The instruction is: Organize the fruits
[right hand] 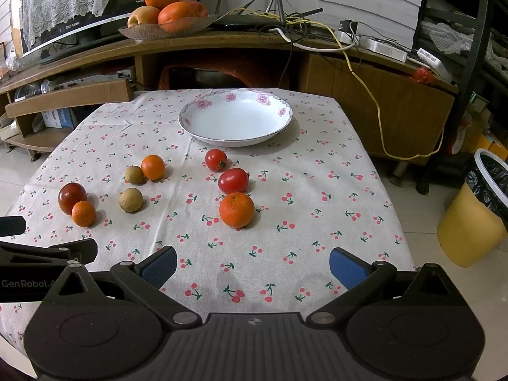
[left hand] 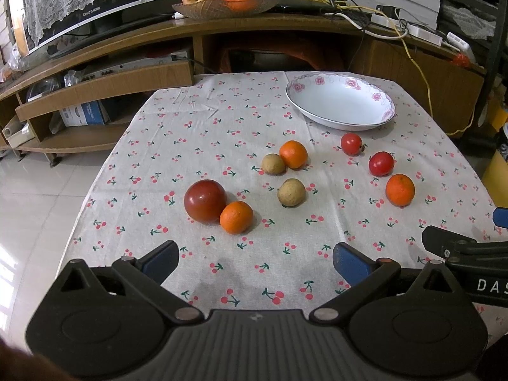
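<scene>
An empty white floral bowl (left hand: pixel 341 103) (right hand: pixel 236 117) sits at the far side of the cherry-print tablecloth. Loose fruit lies in front of it: a dark red tomato (left hand: pixel 205 201) (right hand: pixel 72 197) touching a small orange (left hand: pixel 236 217) (right hand: pixel 83 213), two brown longans (left hand: pixel 291 192) (right hand: pixel 130 200), another orange (left hand: pixel 293 154) (right hand: pixel 153 167), two red tomatoes (left hand: pixel 381 163) (right hand: pixel 233 180) and a larger orange (left hand: pixel 400 190) (right hand: pixel 236 209). My left gripper (left hand: pixel 255 262) is open and empty above the near cloth. My right gripper (right hand: pixel 253 268) is open and empty, the larger orange ahead of it.
A wooden TV stand (right hand: pixel 222 41) behind the table holds a glass dish of oranges and apples (right hand: pixel 165 12), cables and a router. A yellow waste bin (right hand: pixel 476 212) stands on the floor to the right. The table edges drop to tiled floor (left hand: pixel 38 190).
</scene>
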The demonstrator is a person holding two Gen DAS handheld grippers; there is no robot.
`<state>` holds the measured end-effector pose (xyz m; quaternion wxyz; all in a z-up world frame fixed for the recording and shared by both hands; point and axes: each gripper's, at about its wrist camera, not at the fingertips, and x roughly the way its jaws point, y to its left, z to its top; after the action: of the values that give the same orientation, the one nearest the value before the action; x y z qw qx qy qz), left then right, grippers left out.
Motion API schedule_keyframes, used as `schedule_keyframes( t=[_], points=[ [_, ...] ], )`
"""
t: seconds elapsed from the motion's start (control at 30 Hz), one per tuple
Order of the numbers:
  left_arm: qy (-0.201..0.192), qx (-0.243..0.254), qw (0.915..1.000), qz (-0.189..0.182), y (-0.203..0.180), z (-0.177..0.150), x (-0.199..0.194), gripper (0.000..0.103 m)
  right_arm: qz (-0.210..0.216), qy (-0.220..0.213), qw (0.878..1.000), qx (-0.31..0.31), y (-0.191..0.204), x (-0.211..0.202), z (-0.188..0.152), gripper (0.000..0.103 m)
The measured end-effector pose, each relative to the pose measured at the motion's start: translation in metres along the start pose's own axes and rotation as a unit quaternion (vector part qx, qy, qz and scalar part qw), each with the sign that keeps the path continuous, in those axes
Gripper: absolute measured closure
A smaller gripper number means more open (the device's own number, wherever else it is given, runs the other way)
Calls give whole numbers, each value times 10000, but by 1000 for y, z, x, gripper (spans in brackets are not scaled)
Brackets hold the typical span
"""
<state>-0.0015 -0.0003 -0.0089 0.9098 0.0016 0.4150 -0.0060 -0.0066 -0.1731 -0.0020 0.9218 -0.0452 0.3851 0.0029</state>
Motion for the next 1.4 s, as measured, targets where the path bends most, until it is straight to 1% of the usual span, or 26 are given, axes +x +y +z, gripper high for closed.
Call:
schedule_keyframes(
  t=[0.27,0.87,1.27,1.4],
  points=[
    [-74,-75,9999,-98,4,-1,-1,0,61,-7,10000,9,1,0,1,3],
    [-131,17,9999,-70,4,-1,4,0,113,43,9999,-49,6,5,1,5],
    [-253,216,9994,-11,3,-1,6,0,187,73,9997,-127,9,11,3,6],
    [-283,296,9992,24,3,-1,9,0,219,101,9996,-173,11,14,4,9]
  ],
)
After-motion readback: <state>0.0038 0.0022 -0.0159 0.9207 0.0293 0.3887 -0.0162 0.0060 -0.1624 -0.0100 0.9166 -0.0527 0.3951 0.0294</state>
